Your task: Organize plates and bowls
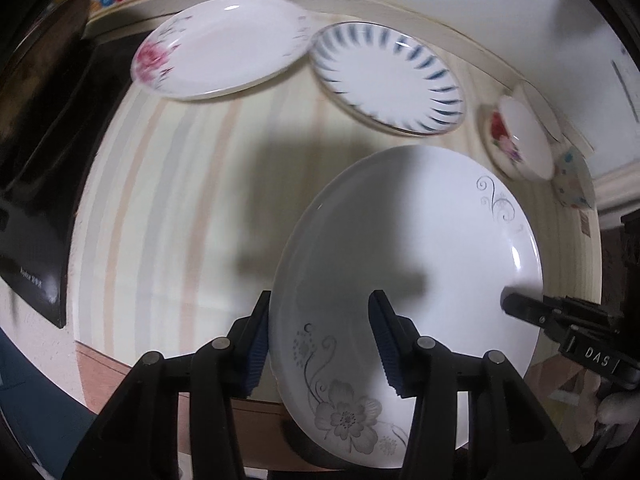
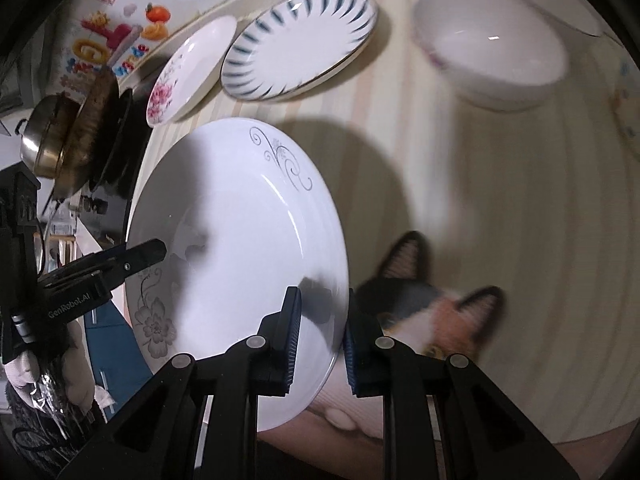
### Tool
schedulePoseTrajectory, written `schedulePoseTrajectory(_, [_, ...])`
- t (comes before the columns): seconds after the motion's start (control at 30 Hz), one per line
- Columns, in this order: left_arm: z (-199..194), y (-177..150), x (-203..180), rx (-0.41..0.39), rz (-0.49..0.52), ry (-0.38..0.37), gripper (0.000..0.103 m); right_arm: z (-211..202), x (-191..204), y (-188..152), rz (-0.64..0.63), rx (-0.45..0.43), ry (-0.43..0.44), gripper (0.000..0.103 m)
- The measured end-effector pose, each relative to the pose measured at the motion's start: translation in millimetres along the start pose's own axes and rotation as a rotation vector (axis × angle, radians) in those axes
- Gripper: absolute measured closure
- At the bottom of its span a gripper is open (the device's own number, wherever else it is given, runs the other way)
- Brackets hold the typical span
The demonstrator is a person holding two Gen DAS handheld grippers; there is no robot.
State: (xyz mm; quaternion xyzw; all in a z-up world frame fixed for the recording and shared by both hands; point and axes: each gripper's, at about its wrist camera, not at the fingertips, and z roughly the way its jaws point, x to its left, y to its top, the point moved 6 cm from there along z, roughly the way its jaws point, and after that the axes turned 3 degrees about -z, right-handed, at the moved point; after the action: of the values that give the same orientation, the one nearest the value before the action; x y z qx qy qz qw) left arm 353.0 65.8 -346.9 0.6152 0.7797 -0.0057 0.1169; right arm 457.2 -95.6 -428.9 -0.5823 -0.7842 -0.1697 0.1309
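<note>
Two grippers gripped one grey-flower plate (image 1: 404,264) from opposite edges. Left gripper (image 1: 320,344) was clamped across the rim at the grey flower end, one blue pad on the plate's face, the other behind the rim. Right gripper (image 2: 320,340) was clamped on the far rim the same way, one pad over the face, one under. In the left view the right gripper showed as a black finger on the plate's right edge; in the right view the left one reached in from the left edge.

Plate looked tilted, held above a striped table (image 1: 168,184), its shadow cast on the cloth. Behind it, a pink-flower plate (image 1: 224,46) sat just beside, maybe touching, a blue-striped plate (image 1: 384,80). Further right, a bowl (image 2: 492,48) with red flowers outside, and a dotted cup (image 1: 572,180) near it. Cat (image 2: 432,308), calico, right beside the right gripper, blurred. Pots (image 2: 76,136) stacked off the table's left.
</note>
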Motion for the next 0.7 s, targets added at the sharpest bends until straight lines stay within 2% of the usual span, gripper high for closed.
schedulePoseTrajectory(0.33, [21.4, -1.8, -53.2, 0.051, 0.107, -0.03, 0.058, -44.2, -59.9, -23.3, 0.112, -0.074, -0.001, 0.082])
schedulePoseTrajectory(0.7, [47.8, -4.2, -73.6, 0.1, 0.167, -0.02, 0.058, -31.4, -99.6, -42.7, 0.216, -0.065, -0.019, 0.082])
